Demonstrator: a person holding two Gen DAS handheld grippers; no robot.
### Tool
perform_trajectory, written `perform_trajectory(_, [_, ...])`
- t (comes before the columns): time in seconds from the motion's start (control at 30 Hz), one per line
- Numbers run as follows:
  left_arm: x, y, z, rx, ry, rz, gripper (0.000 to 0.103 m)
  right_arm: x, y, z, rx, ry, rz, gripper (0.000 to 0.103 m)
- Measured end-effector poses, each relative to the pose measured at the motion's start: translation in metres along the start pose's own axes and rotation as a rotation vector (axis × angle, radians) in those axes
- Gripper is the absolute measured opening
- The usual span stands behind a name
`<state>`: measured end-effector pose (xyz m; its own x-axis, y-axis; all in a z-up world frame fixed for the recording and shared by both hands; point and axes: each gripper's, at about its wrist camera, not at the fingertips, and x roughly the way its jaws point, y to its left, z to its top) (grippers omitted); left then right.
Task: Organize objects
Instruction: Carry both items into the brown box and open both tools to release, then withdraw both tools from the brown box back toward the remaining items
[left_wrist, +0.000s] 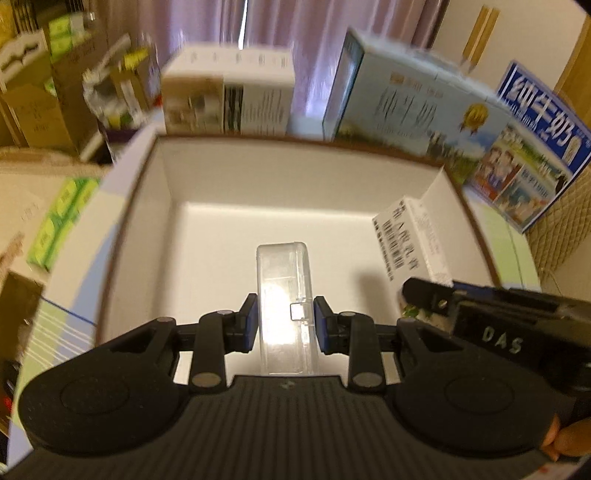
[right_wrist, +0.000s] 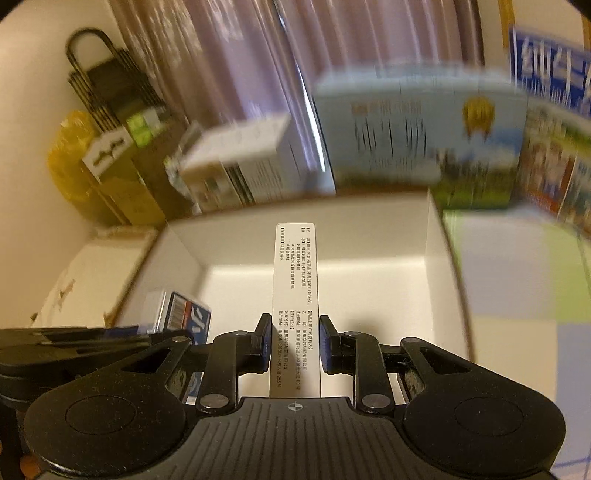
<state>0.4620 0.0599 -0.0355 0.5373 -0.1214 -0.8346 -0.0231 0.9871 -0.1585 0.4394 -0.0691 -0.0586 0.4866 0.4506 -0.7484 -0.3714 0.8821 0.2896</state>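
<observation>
My left gripper (left_wrist: 284, 325) is shut on a clear plastic case (left_wrist: 286, 295) and holds it over the open white box (left_wrist: 303, 177). My right gripper (right_wrist: 294, 341) is shut on a slim white carton with printed text (right_wrist: 294, 280), held over the same white box (right_wrist: 437, 258). In the left wrist view the right gripper (left_wrist: 480, 314) enters from the right with that white carton (left_wrist: 410, 240) just inside the box's right wall. In the right wrist view the left gripper's black body (right_wrist: 66, 347) shows at the left, with a blue-and-white printed pack (right_wrist: 184, 317) beside it.
Behind the box stand a white product box (left_wrist: 229, 99), a pale blue milk carton box (left_wrist: 413, 107) and a blue milk box (left_wrist: 535, 147). Cardboard boxes (left_wrist: 33, 96) and green packs (left_wrist: 59, 218) sit at the left. Purple curtains hang behind. A patterned mat (right_wrist: 524, 288) lies right of the box.
</observation>
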Motion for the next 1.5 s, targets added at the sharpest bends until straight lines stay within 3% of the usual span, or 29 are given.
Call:
perform_trajectory(0.2, [0.036,0.002,-0.007,-0.011,0.089,-0.018,0.026,0.033,-0.022,-0.011,0.084,0.109,-0.012,0.022])
perform_trajectory(0.73, [0.061,-0.007,-0.001,-0.007,0.133,-0.058,0.027,0.052,-0.026,-0.007,0.112,0.148,-0.020,0.022])
perform_trajectory(0.8, [0.059,-0.005,-0.002,-0.016,0.133,-0.070,0.028,0.052,-0.027,-0.007,0.127,0.162,-0.027,0.028])
perform_trajectory(0.93, [0.051,-0.001,-0.003,-0.015,0.123,-0.067,0.038,0.041,-0.029,-0.007,0.133,0.130,-0.030,0.052])
perform_trajectory(1.23, [0.008,-0.003,-0.007,0.013,0.051,-0.049,0.050,-0.005,-0.012,-0.010,0.050,0.019,-0.022,0.061])
perform_trajectory(1.5, [-0.042,-0.007,-0.031,0.018,-0.012,-0.028,0.052,-0.060,-0.010,-0.033,0.056,-0.069,0.019,0.063])
